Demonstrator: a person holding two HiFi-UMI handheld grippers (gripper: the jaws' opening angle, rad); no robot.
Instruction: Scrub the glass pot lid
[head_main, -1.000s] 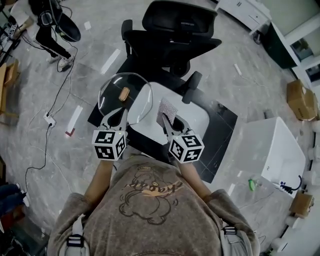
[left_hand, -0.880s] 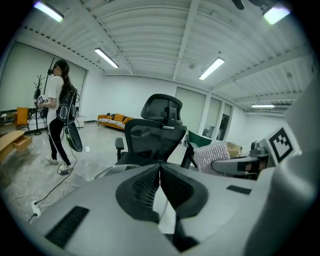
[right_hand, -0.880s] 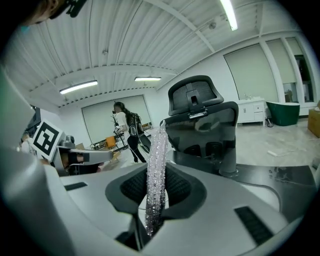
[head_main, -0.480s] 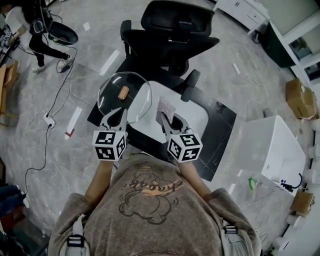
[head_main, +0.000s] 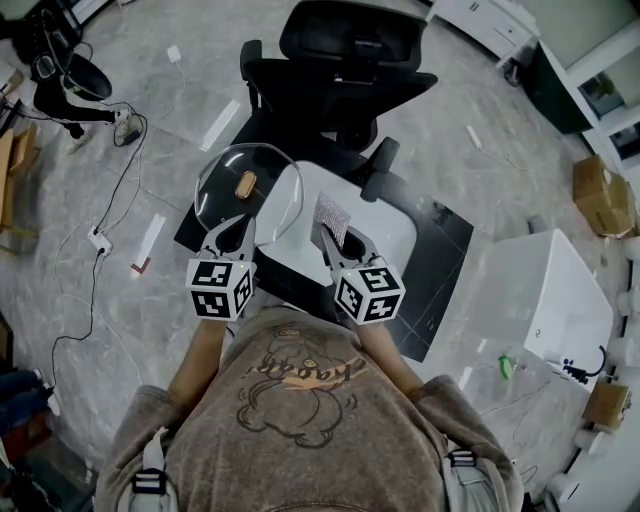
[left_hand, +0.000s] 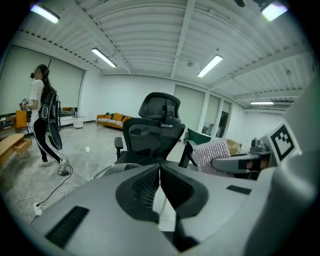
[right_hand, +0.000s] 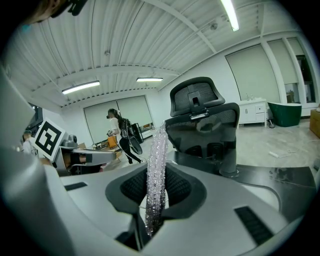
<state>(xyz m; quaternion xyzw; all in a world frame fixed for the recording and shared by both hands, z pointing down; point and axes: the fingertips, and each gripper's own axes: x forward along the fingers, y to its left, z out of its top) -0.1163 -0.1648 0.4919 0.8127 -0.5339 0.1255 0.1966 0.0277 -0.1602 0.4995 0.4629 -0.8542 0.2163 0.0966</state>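
Observation:
The round glass pot lid (head_main: 250, 196), with a wooden knob (head_main: 247, 185) in its middle, is held up in the air in front of the person. My left gripper (head_main: 232, 233) is shut on the lid's near rim, and a strip of that rim (left_hand: 107, 170) shows beside the closed jaws in the left gripper view. My right gripper (head_main: 336, 246) is shut on a silvery scrubbing cloth (head_main: 332, 216), just right of the lid and apart from it. The cloth (right_hand: 156, 165) stands upright, edge on, between the pads in the right gripper view.
A black office chair (head_main: 345, 70) stands just beyond a small white table (head_main: 392, 228) on a black mat (head_main: 448, 262). To the right are a white box (head_main: 560, 300) and a cardboard box (head_main: 603, 198). A cable (head_main: 100, 240) crosses the floor at left, where a person (head_main: 60, 85) walks.
Both grippers, the lid and the cloth have hardly moved. The person in the background has walked further to the left.

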